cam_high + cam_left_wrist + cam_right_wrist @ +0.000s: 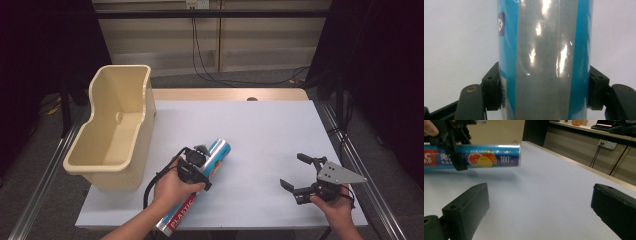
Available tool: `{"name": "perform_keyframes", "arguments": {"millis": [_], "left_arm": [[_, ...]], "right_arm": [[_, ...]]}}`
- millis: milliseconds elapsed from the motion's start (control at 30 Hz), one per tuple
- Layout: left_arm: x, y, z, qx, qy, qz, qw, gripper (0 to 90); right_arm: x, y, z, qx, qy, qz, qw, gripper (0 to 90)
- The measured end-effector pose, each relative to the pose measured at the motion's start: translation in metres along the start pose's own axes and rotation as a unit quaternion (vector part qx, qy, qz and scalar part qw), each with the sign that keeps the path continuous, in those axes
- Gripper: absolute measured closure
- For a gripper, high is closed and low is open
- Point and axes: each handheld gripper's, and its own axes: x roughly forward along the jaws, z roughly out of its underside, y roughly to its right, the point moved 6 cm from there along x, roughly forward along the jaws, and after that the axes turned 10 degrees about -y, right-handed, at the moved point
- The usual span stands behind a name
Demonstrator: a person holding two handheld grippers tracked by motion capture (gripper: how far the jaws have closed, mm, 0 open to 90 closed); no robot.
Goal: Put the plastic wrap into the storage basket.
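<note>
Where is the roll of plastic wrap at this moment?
In the high view the roll of plastic wrap is at the front left of the table, clamped in the left gripper, just right of the beige bin.

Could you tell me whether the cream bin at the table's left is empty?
Empty: the high view looks into the cream bin and shows bare walls and floor.
</note>
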Motion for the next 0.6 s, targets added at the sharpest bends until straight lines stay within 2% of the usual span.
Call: {"name": "perform_keyframes", "arguments": {"millis": [100,333,600], "left_arm": [[-0.018,-0.004,-0.002,-0.005,0.01,-0.004,0.9999,32.2],[-0.056,-0.012,-0.005,-0.023,0.05,0.011,0.9984,32.2],[-0.099,-0.023,-0.004,-0.032,0.053,0.015,0.998,32.2]], "right_arm": [[0.0,-0.001,-0.001,0.001,0.0,0.0,1.0,1.3],[0.001,-0.001,0.0,-0.001,-0.002,-0.001,1.0,1.3],[0.001,-0.001,0.0,0.001,-0.002,-0.001,1.0,1.3]]}}
